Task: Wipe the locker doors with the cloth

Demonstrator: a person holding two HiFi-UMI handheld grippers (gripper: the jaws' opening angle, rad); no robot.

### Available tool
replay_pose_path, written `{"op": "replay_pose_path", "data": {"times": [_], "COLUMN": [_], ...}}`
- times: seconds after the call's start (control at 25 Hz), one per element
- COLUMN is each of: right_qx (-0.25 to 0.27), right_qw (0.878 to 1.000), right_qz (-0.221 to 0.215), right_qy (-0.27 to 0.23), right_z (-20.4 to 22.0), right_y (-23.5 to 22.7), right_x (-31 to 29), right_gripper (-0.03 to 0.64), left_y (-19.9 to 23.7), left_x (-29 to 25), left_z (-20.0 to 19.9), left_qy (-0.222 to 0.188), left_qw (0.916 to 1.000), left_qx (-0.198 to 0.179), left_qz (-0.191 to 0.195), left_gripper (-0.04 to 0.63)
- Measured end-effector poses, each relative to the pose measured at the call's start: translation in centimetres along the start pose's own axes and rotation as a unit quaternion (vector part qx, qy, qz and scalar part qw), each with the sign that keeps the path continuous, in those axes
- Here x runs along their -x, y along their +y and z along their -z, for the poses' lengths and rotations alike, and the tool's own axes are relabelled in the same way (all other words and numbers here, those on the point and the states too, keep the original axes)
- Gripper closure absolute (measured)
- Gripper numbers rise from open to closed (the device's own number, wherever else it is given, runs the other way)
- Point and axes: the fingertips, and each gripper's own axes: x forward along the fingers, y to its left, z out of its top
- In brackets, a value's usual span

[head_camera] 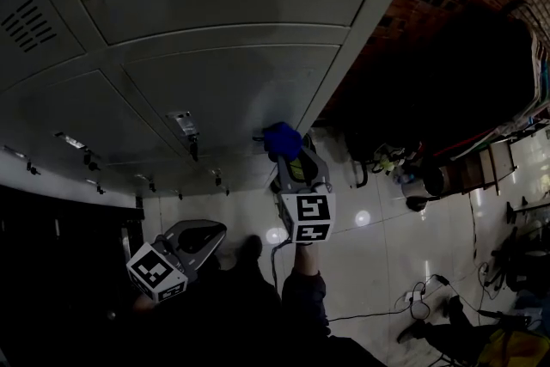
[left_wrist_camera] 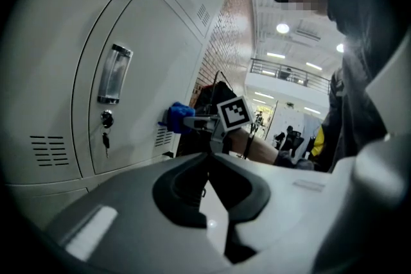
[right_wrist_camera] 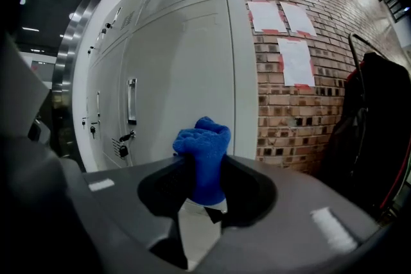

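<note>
The head view looks steeply down the grey metal locker doors (head_camera: 215, 90) to the white tiled floor (head_camera: 378, 245). The left gripper view, low and farther back, faces along those doors and catches the right gripper (left_wrist_camera: 188, 120) holding the blue fleecy cloth (left_wrist_camera: 176, 116). The right gripper view sits near the doors, sharing the red brick wall (right_wrist_camera: 302, 106) with the head view.

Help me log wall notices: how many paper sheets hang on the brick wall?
3 sheets on the brick wall beside the lockers: two side by side, one below the right-hand one. Others may be hidden.
</note>
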Motion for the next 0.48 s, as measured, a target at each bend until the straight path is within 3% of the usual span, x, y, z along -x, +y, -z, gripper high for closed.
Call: {"op": "replay_pose_path", "data": {"times": [0.48], "right_qx": [0.006], "right_qw": [0.998], "right_qz": [-0.048], "right_qy": [0.029], "right_z": [1.2], "right_y": [11.4], "right_x": [-3.4], "right_gripper": [0.499], "left_y": [4.3], "left_x": [7.3], "left_z": [2.0], "left_qy": [0.015], "left_qw": [0.9998], "left_qx": [0.004], "left_qz": [0.010], "left_gripper": [0.598]}}
